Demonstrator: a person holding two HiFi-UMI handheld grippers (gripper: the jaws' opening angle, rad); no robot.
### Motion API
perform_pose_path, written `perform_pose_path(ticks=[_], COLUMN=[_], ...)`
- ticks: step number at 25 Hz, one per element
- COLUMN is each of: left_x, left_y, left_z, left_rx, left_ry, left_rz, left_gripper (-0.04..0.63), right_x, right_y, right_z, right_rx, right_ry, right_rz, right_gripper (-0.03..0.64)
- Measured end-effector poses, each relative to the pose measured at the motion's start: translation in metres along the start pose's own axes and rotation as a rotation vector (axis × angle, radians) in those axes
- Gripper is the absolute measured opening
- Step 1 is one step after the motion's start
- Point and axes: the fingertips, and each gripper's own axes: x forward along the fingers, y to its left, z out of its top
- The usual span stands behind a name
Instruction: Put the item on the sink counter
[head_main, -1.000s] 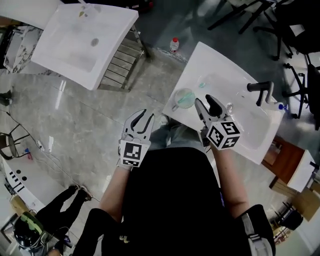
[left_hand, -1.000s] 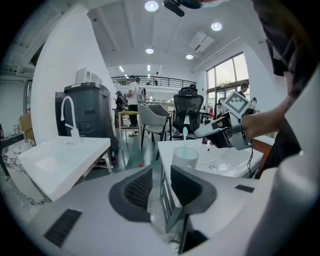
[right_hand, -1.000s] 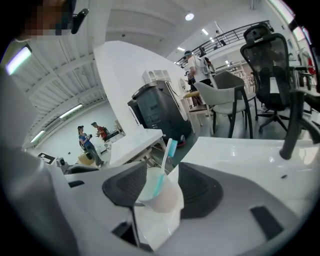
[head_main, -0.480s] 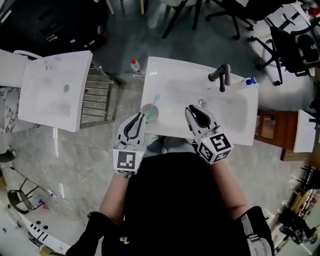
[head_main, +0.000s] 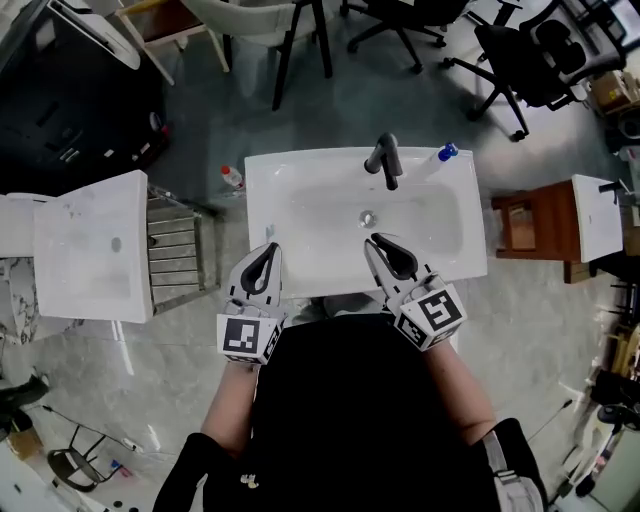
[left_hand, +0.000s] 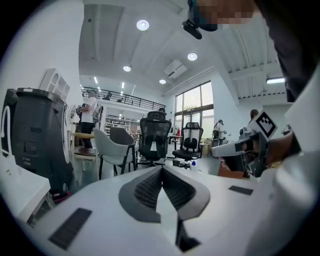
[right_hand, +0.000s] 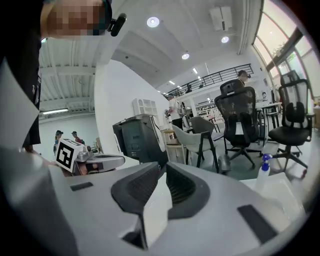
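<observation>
My left tongs are hanging over the front left corner of the sink counter in the head view, and my right tongs are reaching over the front rim toward the basin, with the faucet and a spray bottle standing at the back edge. I am looking for the item and not finding it: nothing is showing on the white top, though my left tongs may be covering a spot. In the left gripper view the jaws are pressing tip to tip with nothing between them, only office chairs showing beyond. In the right gripper view the jaws are closing, all but meeting, likewise empty (the spray bottle is standing off to the right). To do this well, I judge I should be spotting the item first, then spreading one pair wide before reaching and approaching it squarely, keeping clear of the basin's slope.
</observation>
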Motion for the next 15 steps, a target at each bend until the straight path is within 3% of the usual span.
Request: perform_pose_path(ticks=[8,15], left_x=[0.022,0.03], left_y=[-0.027,-0.018], left_z=[0.013,0.024], left_rx=[-0.006,-0.046], left_ry=[-0.02,-0.034], left_rz=[-0.106,-0.094], left_gripper=[0.023,0.021], right_x=[-0.023,-0.021], right_y=[-0.022,-0.036], right_z=[0.005,0.014], right_rx=[0.022,0.006], right_ry=[-0.05,-0.076], right_rz=[-0.051,-0.083], right_gripper=[0.066,0.066])
